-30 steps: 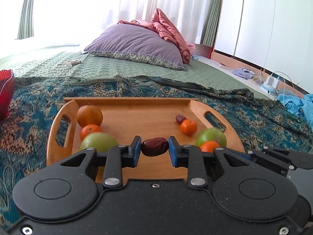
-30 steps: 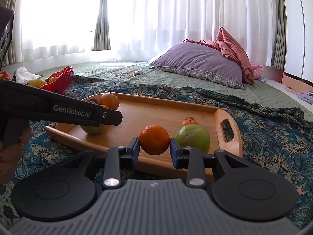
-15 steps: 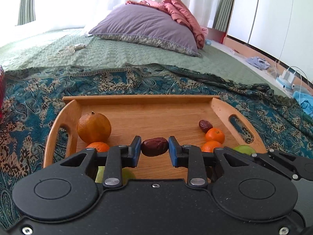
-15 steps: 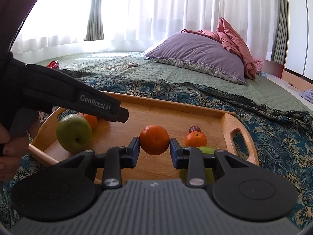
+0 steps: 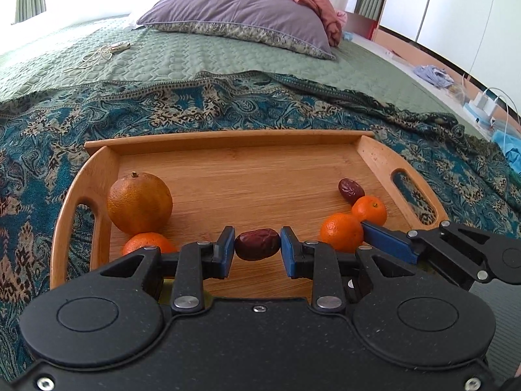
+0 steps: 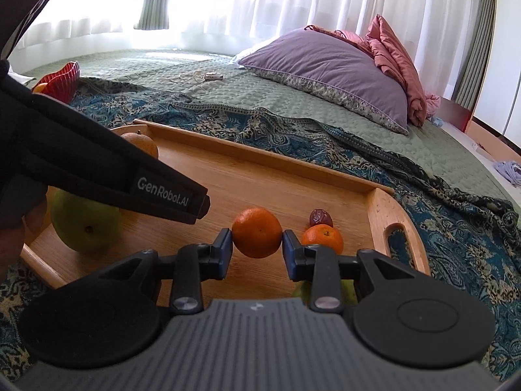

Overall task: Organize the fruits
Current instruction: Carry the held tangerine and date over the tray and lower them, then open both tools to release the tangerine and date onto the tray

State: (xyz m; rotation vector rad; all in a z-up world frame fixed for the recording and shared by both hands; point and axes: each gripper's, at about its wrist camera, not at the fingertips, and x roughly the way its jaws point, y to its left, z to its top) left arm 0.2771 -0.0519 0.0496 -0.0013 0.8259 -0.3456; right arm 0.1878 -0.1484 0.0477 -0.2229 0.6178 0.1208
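Observation:
My left gripper (image 5: 257,249) is shut on a dark brown date (image 5: 257,244) over the near middle of the wooden tray (image 5: 228,143). My right gripper (image 6: 257,247) is shut on a small mandarin (image 6: 257,232) above the tray's (image 6: 384,202) right part; in the left wrist view that mandarin (image 5: 340,231) shows at the right. On the tray lie a big orange (image 5: 140,202), a mandarin (image 5: 148,244) below it, another date (image 5: 350,190) and a mandarin (image 5: 369,208) by the right handle. A green apple (image 6: 83,224) sits at the tray's left under the left gripper's body.
The tray rests on a teal patterned cloth (image 5: 162,110) over a green quilted bed. A purple pillow (image 5: 241,9) and pink blanket lie at the back. A red basket (image 6: 62,79) stands far left. A second green fruit (image 6: 301,291) is half hidden under my right gripper.
Both grippers have moved forward over the tray and tilted down, each keeping its fruit. The tray now fills more of both views and the green apples have slipped beneath the grippers.

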